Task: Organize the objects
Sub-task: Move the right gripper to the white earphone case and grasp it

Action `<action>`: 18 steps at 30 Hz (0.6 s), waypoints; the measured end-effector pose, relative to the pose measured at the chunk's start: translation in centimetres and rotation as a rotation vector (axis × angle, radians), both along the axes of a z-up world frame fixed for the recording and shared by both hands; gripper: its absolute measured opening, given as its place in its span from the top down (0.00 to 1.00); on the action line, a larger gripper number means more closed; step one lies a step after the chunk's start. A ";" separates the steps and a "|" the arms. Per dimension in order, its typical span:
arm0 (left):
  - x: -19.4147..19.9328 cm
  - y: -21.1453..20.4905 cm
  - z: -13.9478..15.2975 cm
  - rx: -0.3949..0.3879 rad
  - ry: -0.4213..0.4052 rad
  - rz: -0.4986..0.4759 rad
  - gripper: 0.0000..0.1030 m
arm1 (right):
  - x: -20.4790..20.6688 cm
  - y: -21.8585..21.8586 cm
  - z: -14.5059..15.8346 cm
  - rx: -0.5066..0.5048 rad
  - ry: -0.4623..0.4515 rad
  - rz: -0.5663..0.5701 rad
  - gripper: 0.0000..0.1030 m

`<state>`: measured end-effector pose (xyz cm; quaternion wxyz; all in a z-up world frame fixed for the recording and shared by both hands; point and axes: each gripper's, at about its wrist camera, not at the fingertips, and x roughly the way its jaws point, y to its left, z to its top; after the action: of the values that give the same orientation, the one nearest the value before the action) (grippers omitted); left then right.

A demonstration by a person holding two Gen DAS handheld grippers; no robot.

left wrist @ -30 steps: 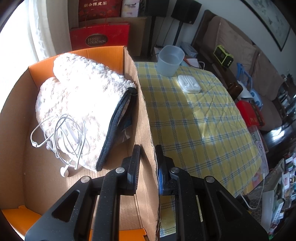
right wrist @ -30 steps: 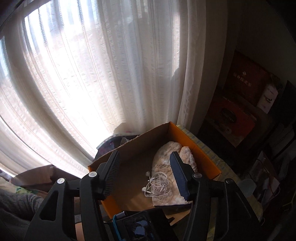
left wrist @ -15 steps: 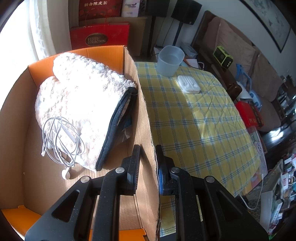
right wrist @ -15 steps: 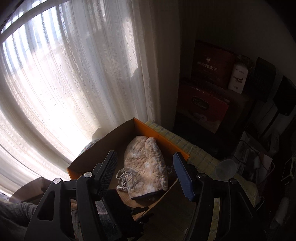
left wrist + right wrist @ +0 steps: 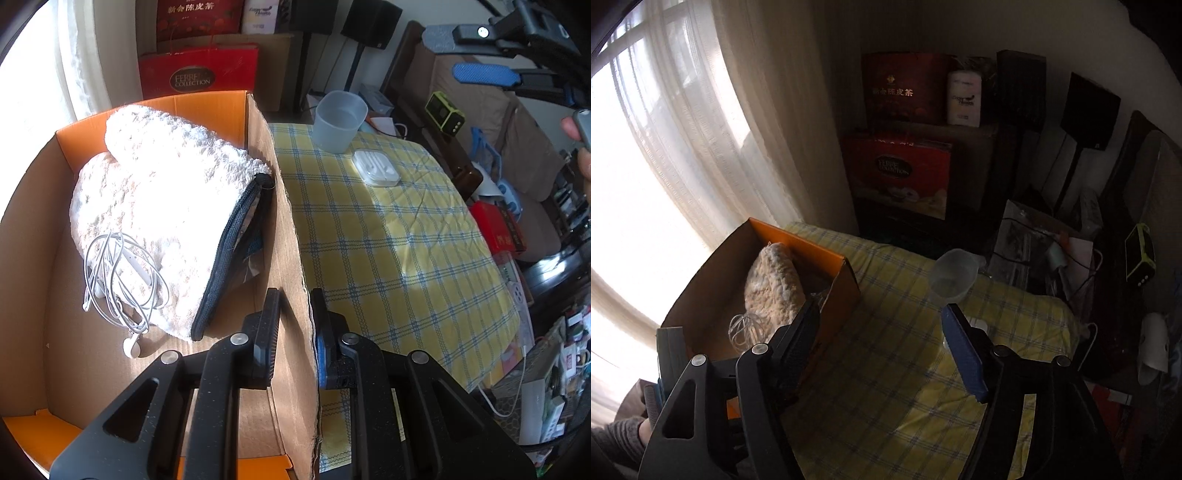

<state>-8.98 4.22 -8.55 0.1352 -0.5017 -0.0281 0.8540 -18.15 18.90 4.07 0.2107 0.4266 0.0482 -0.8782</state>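
Observation:
My left gripper is shut on the right wall of the cardboard box, one finger inside, one outside. In the box lie a fluffy white pouch with a dark zipper and tangled white earphones on its near end. On the yellow checked tablecloth stand a translucent cup and a white earphone case. My right gripper is open and empty, high above the table; the box, pouch and cup lie below it.
Red gift boxes and a cardboard carton stand behind the table by the curtain. A sofa, a green radio and floor clutter lie to the right. The right gripper shows in the left wrist view at top right.
The earphones have settled into a tighter bundle on the pouch. My right gripper has swung right, from facing the curtain and box to over the table. The left gripper has not moved.

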 end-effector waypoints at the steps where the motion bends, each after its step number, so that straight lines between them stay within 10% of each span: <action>1: 0.0 0.0 0.0 0.000 0.000 0.000 0.85 | -0.4 0.7 -0.9 0.001 -0.013 -0.020 0.32; 18: 0.0 0.1 0.0 -0.007 0.002 -0.004 0.85 | -5.2 5.9 -10.6 0.073 -0.105 -0.283 0.22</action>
<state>-8.94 4.30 -8.52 0.1353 -0.5015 -0.0241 0.8542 -23.30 24.77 -6.53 0.0714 0.4819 0.0081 -0.8733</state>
